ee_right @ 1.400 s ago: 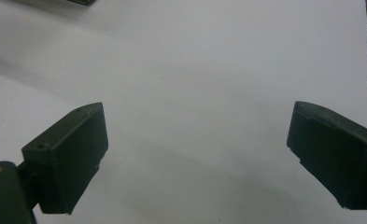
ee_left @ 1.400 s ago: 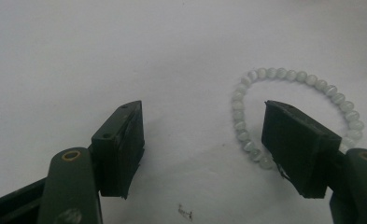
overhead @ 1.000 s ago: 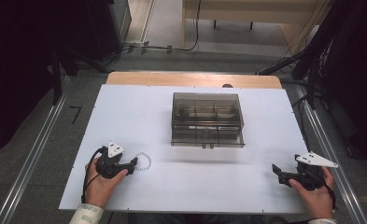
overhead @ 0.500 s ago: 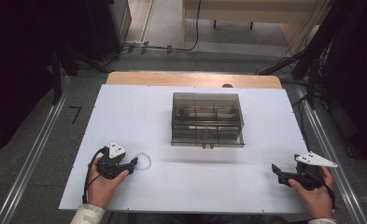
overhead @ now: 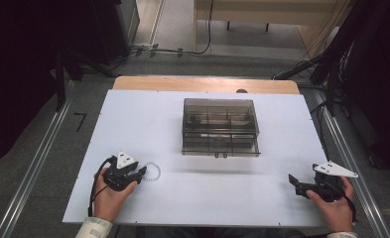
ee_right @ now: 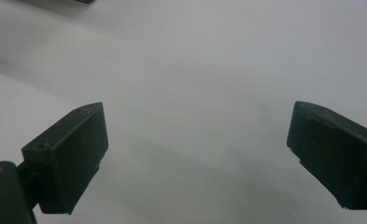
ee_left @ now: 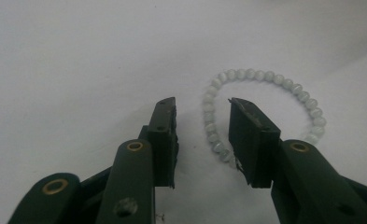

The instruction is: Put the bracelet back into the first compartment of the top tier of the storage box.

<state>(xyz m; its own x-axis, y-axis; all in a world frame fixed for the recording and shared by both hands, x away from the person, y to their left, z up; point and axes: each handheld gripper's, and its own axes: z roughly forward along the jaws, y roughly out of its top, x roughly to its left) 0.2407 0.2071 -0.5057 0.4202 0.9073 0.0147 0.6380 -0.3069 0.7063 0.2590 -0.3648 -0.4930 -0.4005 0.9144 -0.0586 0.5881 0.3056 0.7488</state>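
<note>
Left gripper [ee_left: 202, 121]: jaws partly open, straddling the near arc of the bead bracelet [ee_left: 263, 108], not yet clamped; nothing held. Bracelet flat on the white table [overhead: 182, 198], its ring lying beyond and to one side of the jaws. Right gripper [ee_right: 197, 154]: jaws wide open, empty, over bare table, well apart. Compartment box [overhead: 220, 126]: farther off, mid-table. Progress: early; grasp and any transfer outstanding
</note>
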